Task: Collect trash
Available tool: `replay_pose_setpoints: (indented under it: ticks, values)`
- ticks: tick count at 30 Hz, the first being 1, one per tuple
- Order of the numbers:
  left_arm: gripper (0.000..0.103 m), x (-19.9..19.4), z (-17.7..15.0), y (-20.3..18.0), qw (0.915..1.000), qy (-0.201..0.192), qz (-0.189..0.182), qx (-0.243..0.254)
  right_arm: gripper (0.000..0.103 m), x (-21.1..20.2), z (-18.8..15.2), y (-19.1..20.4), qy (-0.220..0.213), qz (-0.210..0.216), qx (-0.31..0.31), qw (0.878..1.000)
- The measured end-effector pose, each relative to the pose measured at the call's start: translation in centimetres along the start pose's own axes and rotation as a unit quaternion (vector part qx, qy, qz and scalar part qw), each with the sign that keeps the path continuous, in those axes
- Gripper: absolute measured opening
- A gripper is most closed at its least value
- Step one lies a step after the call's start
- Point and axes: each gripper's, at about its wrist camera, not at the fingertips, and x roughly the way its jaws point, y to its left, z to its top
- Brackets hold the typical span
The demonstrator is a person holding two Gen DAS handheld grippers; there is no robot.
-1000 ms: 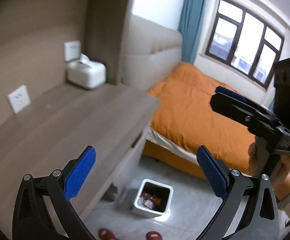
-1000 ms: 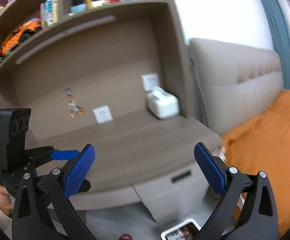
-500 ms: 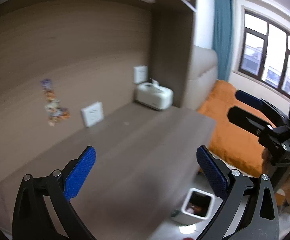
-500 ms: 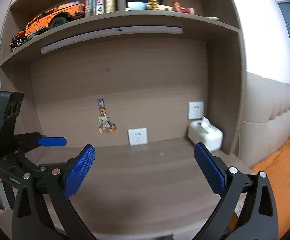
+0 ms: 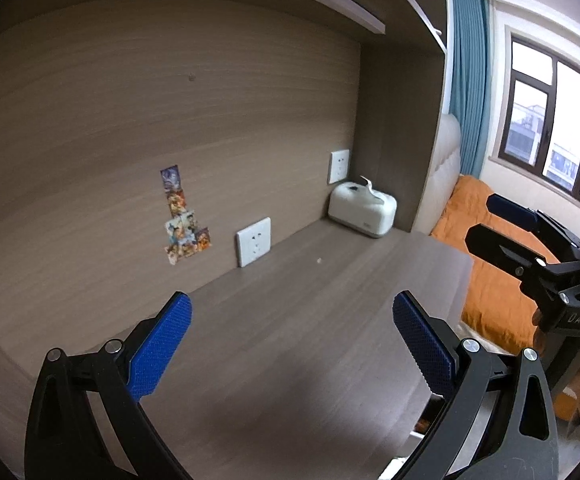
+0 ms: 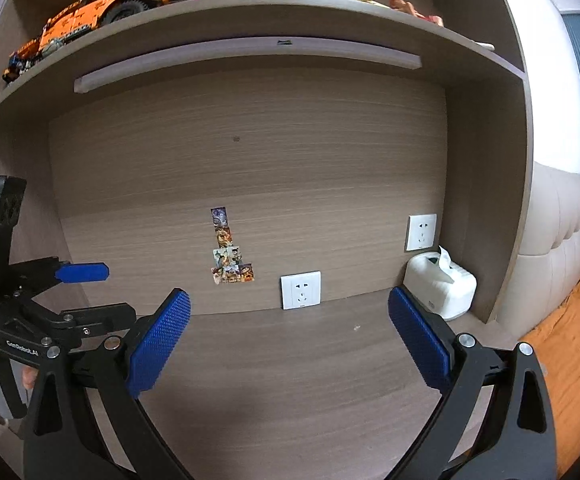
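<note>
Left wrist shows a scrap (image 5: 319,260) on the desk (image 5: 330,344), its axis indiscernible.

Desk (image 6: 290,380): brown wood-grain top. Bears one white tissue box (image 6: 440,286) at the rear right corner, and one small pale crumb (image 6: 356,326) lying apart, nearer the middle.

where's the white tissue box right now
The white tissue box sits on the desk in the back right corner of the alcove, just below the right-hand wall socket; both wrist views show it, right of centre.
</note>
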Motion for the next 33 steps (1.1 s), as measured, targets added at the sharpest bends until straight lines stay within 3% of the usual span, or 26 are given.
replay_pose_setpoints:
  ticks: [7, 21, 33]
  values:
    - [0.098, -0.2, 0.1, 0.3, 0.9993, -0.011, 0.036, 0.006, 0.099, 0.4, 0.4, 0.5, 0.002, -0.001, -0.007, 1.0]
    - [0.098, 0.9, -0.2, 1.0, 0.9991, 0.018, 0.036, -0.011, 0.099, 0.7, 0.3, 0.9, 0.003, -0.001, -0.013, 1.0]
    - [0.098, 0.6, -0.2, -0.1, 0.9974, 0.007, 0.071, 0.005, 0.099, 0.8, 0.1, 0.6, 0.008, -0.005, -0.007, 1.0]
